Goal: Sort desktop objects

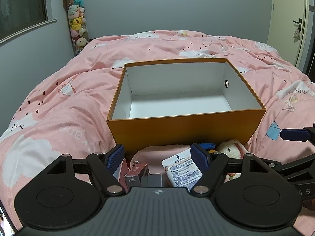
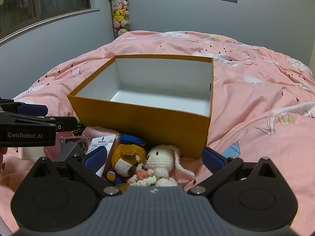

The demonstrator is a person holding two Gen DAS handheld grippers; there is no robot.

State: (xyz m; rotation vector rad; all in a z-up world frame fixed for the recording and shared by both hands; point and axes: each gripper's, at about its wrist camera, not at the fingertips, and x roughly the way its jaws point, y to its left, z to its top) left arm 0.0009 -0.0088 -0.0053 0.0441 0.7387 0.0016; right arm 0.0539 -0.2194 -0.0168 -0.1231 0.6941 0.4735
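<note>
Grippers both gape, left gripper [image 1: 159, 157] over the Vaseline tube [image 1: 182, 170], right gripper [image 2: 154, 157] over the crochet bunny [image 2: 163, 161], crowding the orange box [image 2: 141, 118] near wall.

Lighting: even, soft, indoor; somewhat dim, cool grey cast on the wall [image 1: 137, 15]. Source not visible; the window [image 1: 21, 5] was dark.
Shadows: weak and diffuse. A soft shadow lay inside the orange box [image 1: 185, 125] along its left inner wall, and a darker one at the foot of its near side on the pink quilt [image 1: 59, 102].
Glare: none, save small highlights on gripper rivets.
Distortion: strong fisheye bowing; the window sill and bed edges curved, frame corners vignetted black.
Focus: centre reasonably sharp; label print on the white packet [image 1: 182, 169] was mostly illegible; plush toys [image 2: 120, 13] in the far corner were soft.
</note>
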